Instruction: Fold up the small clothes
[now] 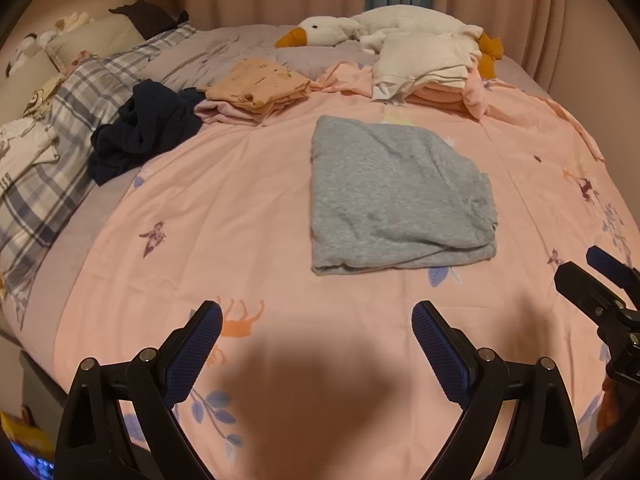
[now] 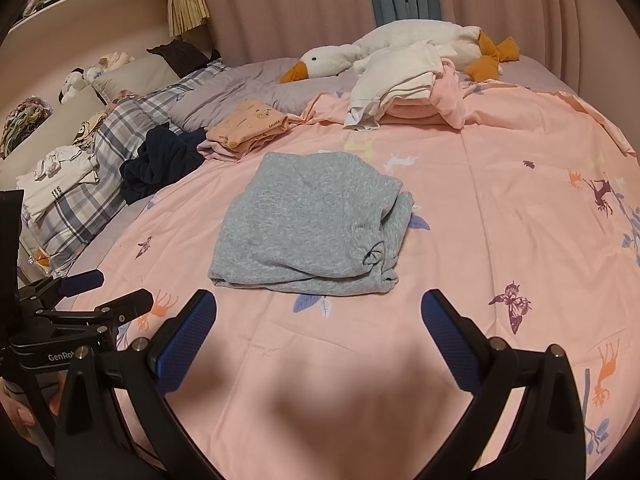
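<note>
- Right now your left tongs (image 1: 317, 326) hang released above the pink sheet (image 1: 248, 208), blue pads (image 1: 192, 354) spread wide and nothing between them.
- Your right tongs (image 2: 319, 316) are likewise released, their pads (image 2: 182, 346) wide apart and clear of any cloth.
- Both tongs sit side by side near the front edge of the bed; from the right camera you see the left tongs at the left border, and your hand (image 2: 18, 420) gripping its handle.
- The grey garment (image 1: 396, 196) lies folded into a rough rectangle on the sheet, just ahead of both tongs and touching neither.
- Its right side shows bunched, uneven layers (image 2: 390, 232), while the left edge lies fairly straight.
- Behind it to the left, you have a folded orange piece (image 1: 256, 82) resting on a pale pink one.
- A crumpled navy garment (image 1: 144, 128) lies just left of that stack, partly on the plaid pillow (image 1: 48, 184).
- At the back right, a white piece (image 1: 420, 64) lies on top of a folded pink stack (image 1: 436, 96).
- A plush goose (image 1: 384, 26) lies across the far end of the bed, touching the white piece.
- White clothes (image 2: 60, 182) sit on the pillow at the far left.
- Curtains (image 2: 300, 4) hang behind the bed.
</note>
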A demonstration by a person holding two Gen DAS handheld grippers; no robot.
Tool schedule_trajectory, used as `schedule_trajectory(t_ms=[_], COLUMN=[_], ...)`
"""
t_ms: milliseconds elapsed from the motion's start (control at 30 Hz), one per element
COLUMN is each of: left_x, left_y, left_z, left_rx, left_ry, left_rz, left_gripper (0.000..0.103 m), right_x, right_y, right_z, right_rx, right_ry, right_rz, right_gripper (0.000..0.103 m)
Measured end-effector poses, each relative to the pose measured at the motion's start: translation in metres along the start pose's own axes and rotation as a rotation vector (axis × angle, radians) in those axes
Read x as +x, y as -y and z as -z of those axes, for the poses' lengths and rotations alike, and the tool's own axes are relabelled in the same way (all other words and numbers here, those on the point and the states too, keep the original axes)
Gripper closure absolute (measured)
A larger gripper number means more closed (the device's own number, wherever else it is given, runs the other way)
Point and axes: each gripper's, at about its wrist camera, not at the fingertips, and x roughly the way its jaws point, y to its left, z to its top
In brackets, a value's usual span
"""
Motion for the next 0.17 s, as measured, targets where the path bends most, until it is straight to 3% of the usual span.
schedule_trajectory(t_ms=[167], left_x=[-0.0001], left_y=[0.0008], left_z=[-0.0003], left_rx=[0.003], left_ry=[0.002], left_rz=[-0.003], left_gripper=[0.008], right_x=[-0.0002], right_y=[-0.0001], right_z=[0.0016], right_rx=[0.000], right_ry=[0.001], right_rz=[-0.001], right_gripper=[0.000])
